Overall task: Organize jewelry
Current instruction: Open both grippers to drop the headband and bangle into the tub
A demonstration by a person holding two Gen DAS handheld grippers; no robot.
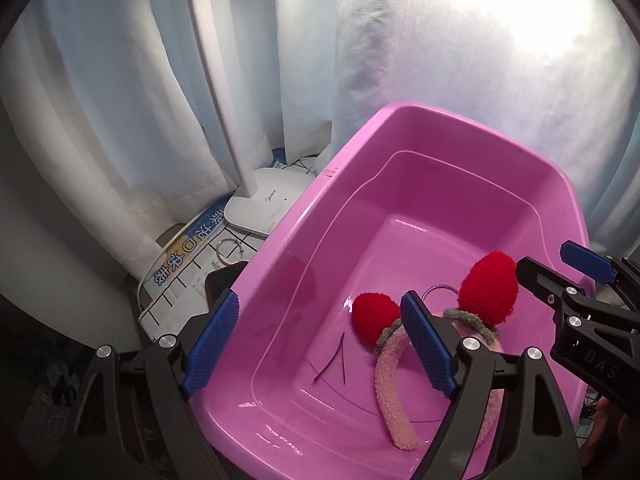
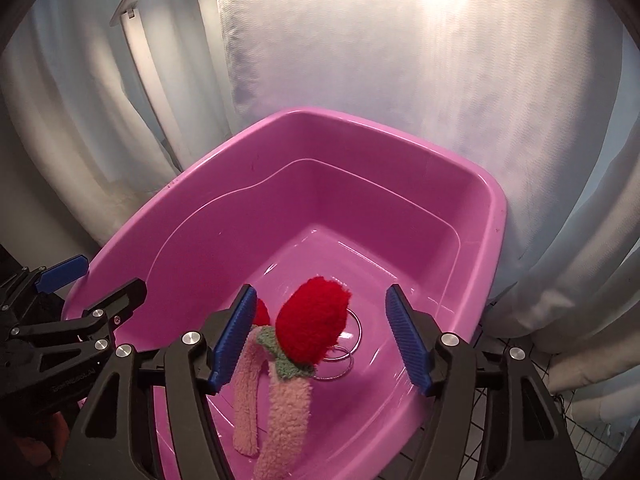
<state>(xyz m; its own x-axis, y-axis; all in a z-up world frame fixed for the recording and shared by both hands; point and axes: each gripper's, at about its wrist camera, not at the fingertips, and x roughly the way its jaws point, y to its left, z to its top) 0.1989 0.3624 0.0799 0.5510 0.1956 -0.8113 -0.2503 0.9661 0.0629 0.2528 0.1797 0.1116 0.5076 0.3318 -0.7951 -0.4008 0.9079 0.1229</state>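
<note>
Both our left gripper and right gripper gape empty over the basin; the fluffy headband looks light and soft, so we judge its band the best hold.

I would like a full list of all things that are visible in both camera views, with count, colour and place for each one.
basin: 1, pink, centre of both views, on the table.
headband: 1, pale pink fluffy band with two red pom-pom ears, lying inside the basin.
metal rings: at least 2, silver, on the basin floor, partly under the headband.
hairpins: 2 thin dark pieces, on the basin floor left of the headband.
desk lamp: 1, white, left of the basin.
metal ring outside: 1, silver, on the printed packet beside the lamp base.
printed packet: 1, white with blue, left of the basin.
curtain: white, behind everything.
left gripper: 1, black with blue pads, open over the basin.
right gripper: 1, black with blue pads, open above the headband.
</note>
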